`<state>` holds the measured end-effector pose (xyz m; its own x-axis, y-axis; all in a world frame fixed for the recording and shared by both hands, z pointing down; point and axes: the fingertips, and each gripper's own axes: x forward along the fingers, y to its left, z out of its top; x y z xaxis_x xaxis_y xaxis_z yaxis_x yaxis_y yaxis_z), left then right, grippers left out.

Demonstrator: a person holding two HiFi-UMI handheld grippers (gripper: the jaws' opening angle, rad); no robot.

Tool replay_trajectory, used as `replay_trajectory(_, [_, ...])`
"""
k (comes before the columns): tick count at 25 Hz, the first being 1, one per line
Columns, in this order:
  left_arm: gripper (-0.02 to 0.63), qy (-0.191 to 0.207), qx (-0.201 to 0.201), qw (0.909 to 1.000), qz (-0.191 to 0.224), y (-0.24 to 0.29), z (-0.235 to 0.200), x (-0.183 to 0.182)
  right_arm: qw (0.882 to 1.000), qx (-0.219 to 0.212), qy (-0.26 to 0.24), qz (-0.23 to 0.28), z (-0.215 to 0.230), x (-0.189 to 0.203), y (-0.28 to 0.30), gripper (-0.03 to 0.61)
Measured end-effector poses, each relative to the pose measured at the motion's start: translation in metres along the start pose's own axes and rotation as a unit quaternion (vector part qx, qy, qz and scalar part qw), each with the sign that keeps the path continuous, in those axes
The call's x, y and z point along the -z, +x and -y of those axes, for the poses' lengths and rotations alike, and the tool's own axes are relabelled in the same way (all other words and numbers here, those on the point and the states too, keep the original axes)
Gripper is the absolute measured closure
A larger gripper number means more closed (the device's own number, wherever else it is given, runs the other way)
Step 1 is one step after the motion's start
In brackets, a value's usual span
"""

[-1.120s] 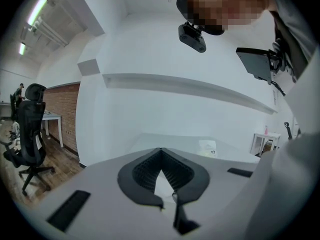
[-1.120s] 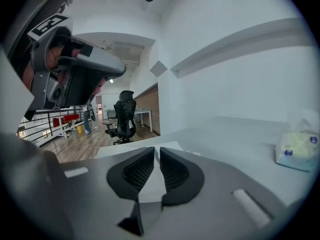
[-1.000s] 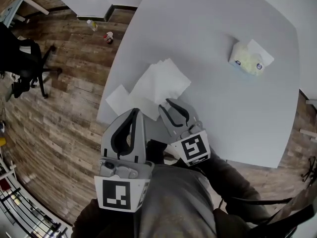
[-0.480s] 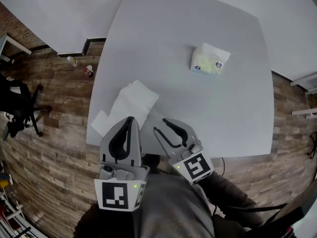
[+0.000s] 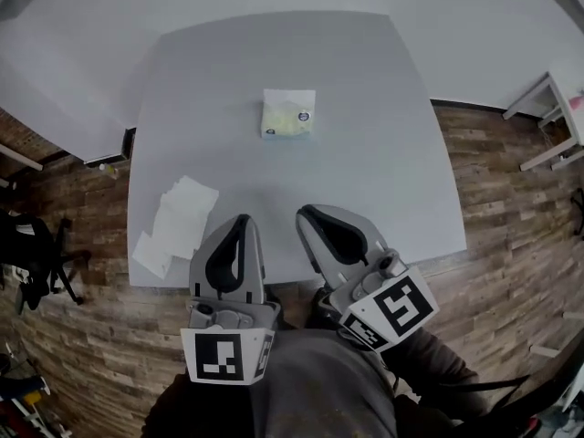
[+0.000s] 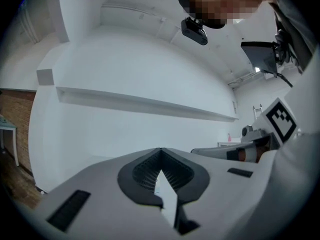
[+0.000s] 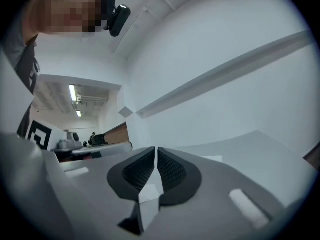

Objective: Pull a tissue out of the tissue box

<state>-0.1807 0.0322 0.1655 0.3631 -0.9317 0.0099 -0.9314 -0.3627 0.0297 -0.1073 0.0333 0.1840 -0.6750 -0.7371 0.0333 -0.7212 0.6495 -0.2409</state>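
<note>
Grey table (image 5: 365, 172): tissue box (image 5: 289, 115) is placed mid-table, well apart from both grippers. Left gripper (image 5: 240, 222) is clenched, empty. Right gripper (image 5: 306, 214) jaws have just been closing, nothing gripped. Loose tissues (image 5: 178, 222) are piled at left edge.

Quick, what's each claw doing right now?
Left claw: closed, empty.
Right claw: has just been closing, all but shut, nothing between.
</note>
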Motion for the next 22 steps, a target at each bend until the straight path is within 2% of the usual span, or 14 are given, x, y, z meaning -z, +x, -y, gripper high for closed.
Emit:
replay_trajectory(5, [0.615, -0.003, 0.02, 0.9998, -0.004, 0.005, 0.063, 0.004, 0.999, 0.042, -0.012, 0.012, 0.025, -0.019, -0.057, 0.575])
replay_trajectory(13, [0.615, 0.024, 0.055, 0.9982, -0.003, -0.001, 0.115, -0.012, 0.997, 0.059, -0.025, 0.044, 0.022, -0.046, -0.099, 0.577])
replay_trajectory(22, [0.615, 0.041, 0.067, 0.9966, 0.026, -0.008, 0.109, -0.032, 0.994, 0.058, -0.061, 0.064, 0.005, -0.058, -0.093, 0.578])
